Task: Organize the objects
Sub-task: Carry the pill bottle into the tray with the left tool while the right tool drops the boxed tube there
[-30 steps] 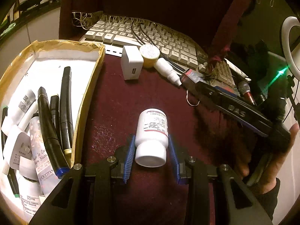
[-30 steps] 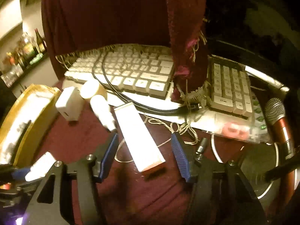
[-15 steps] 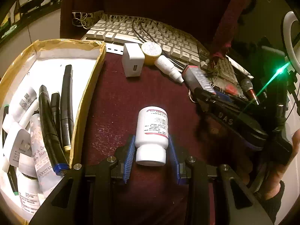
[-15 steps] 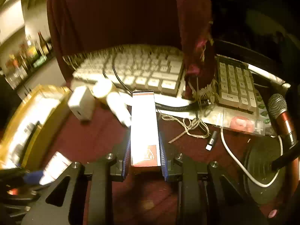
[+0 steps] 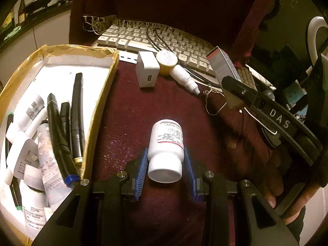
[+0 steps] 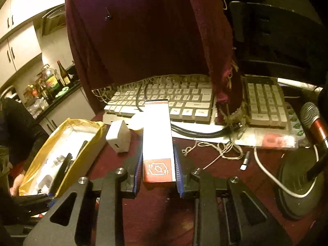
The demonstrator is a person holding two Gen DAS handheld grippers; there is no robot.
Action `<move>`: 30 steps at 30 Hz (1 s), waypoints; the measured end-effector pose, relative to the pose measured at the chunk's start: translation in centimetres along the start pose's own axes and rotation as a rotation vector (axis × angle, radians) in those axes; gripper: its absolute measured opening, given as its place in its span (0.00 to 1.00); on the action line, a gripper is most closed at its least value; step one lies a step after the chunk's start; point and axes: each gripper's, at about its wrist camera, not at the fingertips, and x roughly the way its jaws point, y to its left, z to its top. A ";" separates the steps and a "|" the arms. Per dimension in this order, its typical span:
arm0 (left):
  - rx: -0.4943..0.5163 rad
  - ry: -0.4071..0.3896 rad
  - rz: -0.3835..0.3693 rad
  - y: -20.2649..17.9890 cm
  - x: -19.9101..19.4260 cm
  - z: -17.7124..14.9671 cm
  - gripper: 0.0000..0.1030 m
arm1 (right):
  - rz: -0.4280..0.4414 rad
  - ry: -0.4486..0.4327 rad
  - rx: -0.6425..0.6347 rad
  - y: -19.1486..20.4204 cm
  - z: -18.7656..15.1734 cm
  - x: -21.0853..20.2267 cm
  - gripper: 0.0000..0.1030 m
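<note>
My left gripper [image 5: 165,160] is shut on a white pill bottle [image 5: 166,147], cap toward the camera, just above the maroon tablecloth [image 5: 131,110]. My right gripper [image 6: 157,164] is shut on a long white carton with a red end [image 6: 157,137] and holds it lifted above the table; the carton also shows in the left wrist view [image 5: 222,64]. The open cardboard box [image 5: 100,94] with pens, tubes and bottles lies to the left; it also shows in the right wrist view [image 6: 90,143].
A white charger [image 5: 146,71], a round yellow tin [image 5: 166,61] and a small dropper bottle [image 5: 185,79] lie before the keyboard [image 5: 164,41]. A microphone [image 6: 313,121] on a round stand, a white cable and string lie at the right.
My right gripper closed on the carton and lifted it off the table. My left gripper kept its hold on the pill bottle and drew back slightly.
</note>
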 end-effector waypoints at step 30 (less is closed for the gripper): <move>-0.228 -0.178 0.156 13.8 -7.6 3.4 0.30 | 0.264 0.214 -0.044 16.2 -0.5 7.0 0.24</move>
